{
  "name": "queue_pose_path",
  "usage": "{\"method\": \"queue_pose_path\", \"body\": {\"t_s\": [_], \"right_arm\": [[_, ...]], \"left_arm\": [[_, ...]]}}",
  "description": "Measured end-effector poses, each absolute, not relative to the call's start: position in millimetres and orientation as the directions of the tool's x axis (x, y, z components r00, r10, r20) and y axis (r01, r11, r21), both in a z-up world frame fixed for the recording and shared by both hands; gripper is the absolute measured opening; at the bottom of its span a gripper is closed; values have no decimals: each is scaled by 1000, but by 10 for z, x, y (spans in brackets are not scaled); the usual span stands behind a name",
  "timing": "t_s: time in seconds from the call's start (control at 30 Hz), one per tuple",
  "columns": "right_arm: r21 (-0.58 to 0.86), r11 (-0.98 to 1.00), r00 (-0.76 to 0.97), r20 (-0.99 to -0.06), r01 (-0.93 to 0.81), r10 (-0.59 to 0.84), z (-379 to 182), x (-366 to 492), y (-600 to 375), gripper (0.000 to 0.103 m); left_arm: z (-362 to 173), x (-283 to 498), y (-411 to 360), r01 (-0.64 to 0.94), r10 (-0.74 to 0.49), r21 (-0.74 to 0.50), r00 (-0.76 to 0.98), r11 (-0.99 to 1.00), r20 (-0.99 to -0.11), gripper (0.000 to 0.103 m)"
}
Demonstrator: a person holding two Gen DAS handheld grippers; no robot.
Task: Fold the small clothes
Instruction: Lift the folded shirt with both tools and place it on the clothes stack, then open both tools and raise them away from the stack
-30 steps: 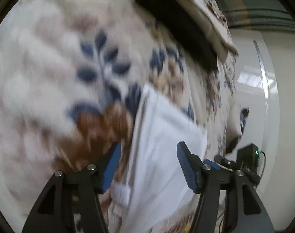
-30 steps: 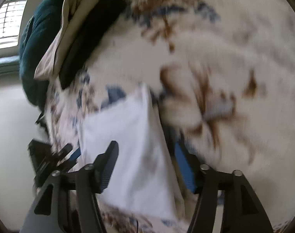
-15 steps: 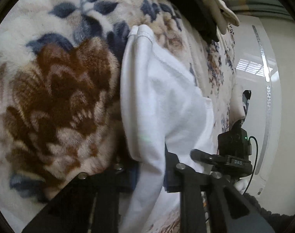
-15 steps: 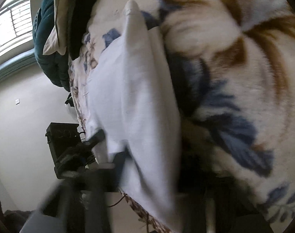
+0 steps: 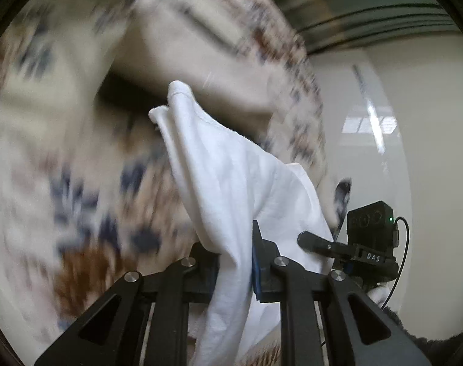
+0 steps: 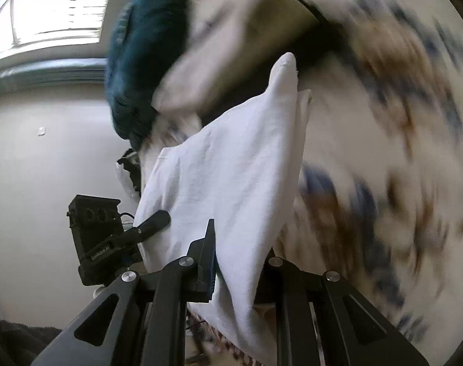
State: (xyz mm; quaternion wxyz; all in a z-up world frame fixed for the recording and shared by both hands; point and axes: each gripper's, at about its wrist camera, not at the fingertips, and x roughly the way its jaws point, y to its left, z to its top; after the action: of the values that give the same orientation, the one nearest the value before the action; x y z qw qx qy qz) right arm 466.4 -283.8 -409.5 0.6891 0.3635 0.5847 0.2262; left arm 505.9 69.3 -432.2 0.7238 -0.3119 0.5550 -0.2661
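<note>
A small white garment (image 5: 231,183) hangs lifted between both grippers above a floral fleece blanket (image 5: 63,152). My left gripper (image 5: 234,262) is shut on one corner of it, the cloth bunched between the blue pads. My right gripper (image 6: 236,262) is shut on the other corner of the same white garment (image 6: 231,177). Each view shows the other gripper's black camera box at the garment's far edge. The background is motion-blurred.
The blanket (image 6: 383,152) covers the surface under the garment. Folded beige and dark clothes (image 5: 185,45) lie stacked at the back. A dark teal cushion (image 6: 140,61) sits by a window (image 6: 48,6). Pale walls lie beyond.
Both grippers went from open over the flat garment to shut on its corners, then lifted it off the blanket; the view now sweeps upward toward the stacked clothes.
</note>
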Motion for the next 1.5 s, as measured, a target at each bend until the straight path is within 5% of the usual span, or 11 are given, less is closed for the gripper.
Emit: {"method": "queue_pose_path", "body": {"t_s": [0.23,0.53,0.6,0.73,0.77,0.87,0.93,1.13,1.5], "right_arm": [[737,675,282,-656,37,700,-3891,6116,-2825,16],[554,832,193,-820,32,539,-4560,7080,-2484,18],[496,868,186,-855,23,484,-4597,7087,-2427,24],[294,956,231,-931,17,282,-4461,6993,-2332,69],[219,976,261,-943,15,208,-4391,6923,-2321,70],[10,1000,320,-948,26,1,-4234,6734,-2224,89],[-48,998,331,-942,35,-57,-4183,6532,-2201,103],[-206,976,367,-905,68,-217,-3994,6076,-2155,103],[-228,965,466,-846,126,-260,-2749,5092,-2152,103]], "left_arm": [[-4111,6429,678,90,-706,-725,338,683,-623,14],[-5063,7359,711,43,-612,-619,217,785,-761,19],[-5069,7319,722,53,-602,-606,218,794,-769,20],[-4798,7155,707,70,-453,-455,306,888,-837,33],[-4702,7103,681,76,-382,-381,348,922,-856,34],[-4546,6929,615,73,-257,-251,435,965,-863,61],[-4524,6809,562,74,-221,-211,458,975,-861,98],[-4460,6440,374,64,-94,-72,473,995,-876,103],[-3476,5641,175,27,-49,-41,533,999,-845,103]]}}
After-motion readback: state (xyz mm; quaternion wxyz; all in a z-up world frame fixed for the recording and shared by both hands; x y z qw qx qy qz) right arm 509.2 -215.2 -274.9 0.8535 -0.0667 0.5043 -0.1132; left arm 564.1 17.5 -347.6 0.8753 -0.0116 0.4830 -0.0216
